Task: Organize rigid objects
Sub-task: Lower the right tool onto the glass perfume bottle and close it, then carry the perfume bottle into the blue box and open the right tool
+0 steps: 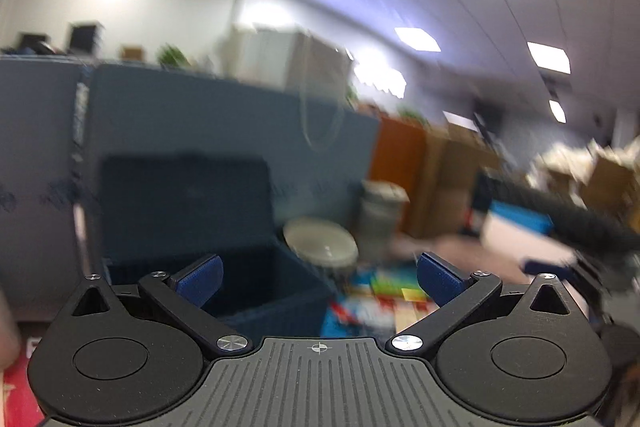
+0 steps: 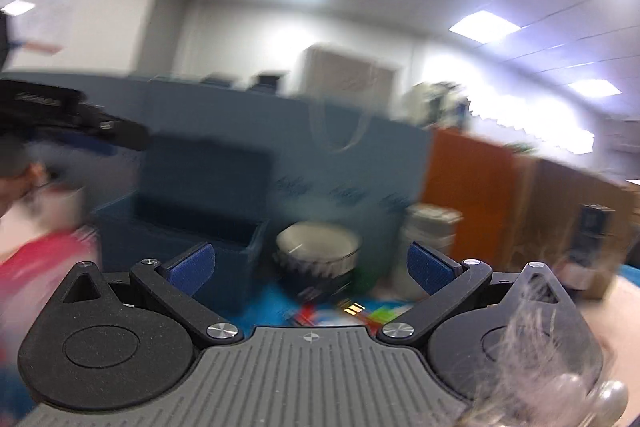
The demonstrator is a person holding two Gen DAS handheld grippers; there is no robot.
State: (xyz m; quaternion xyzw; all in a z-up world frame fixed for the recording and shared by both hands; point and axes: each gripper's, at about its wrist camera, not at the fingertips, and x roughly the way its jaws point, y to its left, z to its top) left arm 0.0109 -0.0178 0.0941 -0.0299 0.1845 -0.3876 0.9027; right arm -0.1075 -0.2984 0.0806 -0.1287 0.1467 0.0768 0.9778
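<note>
We hold both tongs raised and level, looking across the table rather than down at it, and both views are blurred. Our left tongs [image 1: 319, 277] stand wide open with nothing between the blue pads, and our right tongs [image 2: 311, 269] are the same, spread and empty. So no object is in hand; we judge this to be the approach, before any pick.

Ahead sits a dark blue box [image 1: 224, 267] with its lid up, seemingly the place things belong. Just to its right stands a white bowl [image 1: 322, 241], resting on a dark patterned base in the right view [image 2: 316, 247], and beyond that a pale lidded container [image 1: 380, 211]. Flat colourful items [image 1: 384, 295] lie on the table nearer us, too smeared to name.

Next we need to tilt down, pick one piece, likely the bowl or a flat item, centre it between open pads and close. The other tongs should keep clear of the box's mouth.
</note>
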